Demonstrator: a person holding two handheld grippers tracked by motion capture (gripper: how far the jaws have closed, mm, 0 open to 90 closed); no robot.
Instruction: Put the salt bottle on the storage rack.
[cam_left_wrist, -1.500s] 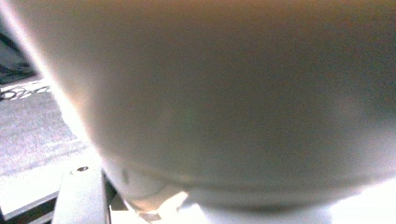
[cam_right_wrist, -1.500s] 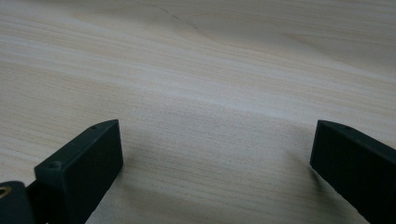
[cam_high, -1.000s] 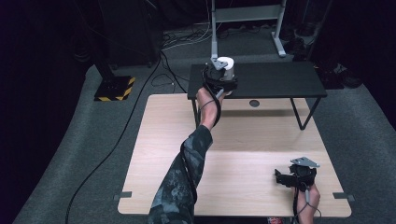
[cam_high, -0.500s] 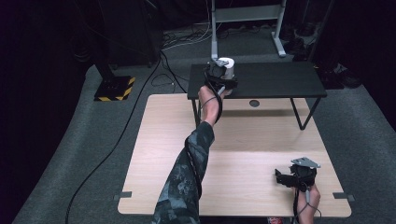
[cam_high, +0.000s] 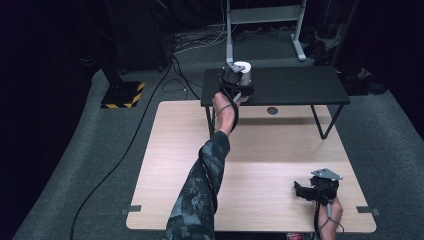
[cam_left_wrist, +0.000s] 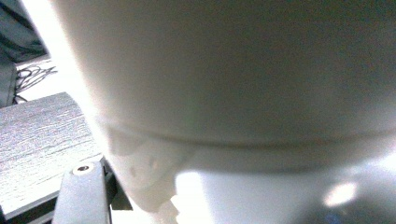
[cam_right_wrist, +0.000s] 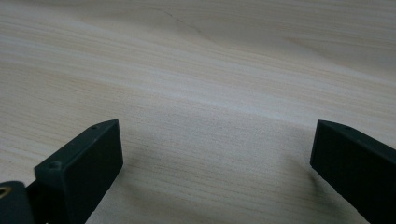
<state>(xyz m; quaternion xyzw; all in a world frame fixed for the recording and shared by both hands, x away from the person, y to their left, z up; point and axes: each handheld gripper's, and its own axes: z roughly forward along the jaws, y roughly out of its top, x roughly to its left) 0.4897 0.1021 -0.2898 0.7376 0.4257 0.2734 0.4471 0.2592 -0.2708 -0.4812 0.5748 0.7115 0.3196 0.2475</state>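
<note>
Dark room, grey carpet, black side table (cam_high: 300, 87) just above frame centre. On its left end, a white cup (cam_high: 243, 72), apparently upright, looming blurred in the left gripper view (cam_left_wrist: 233, 84). Left gripper (cam_high: 235, 82) clamped on the cup. Lower right, right gripper (cam_high: 309, 190) low over the pale wooden table (cam_high: 280, 145), jaws wide apart, nothing between.

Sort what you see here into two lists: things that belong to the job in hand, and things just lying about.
In the job:
left gripper, shut on the white cup
black side table under the cup

Lying about:
right gripper, open over the wooden table
yellow-and-black striped block
floor cables
</note>
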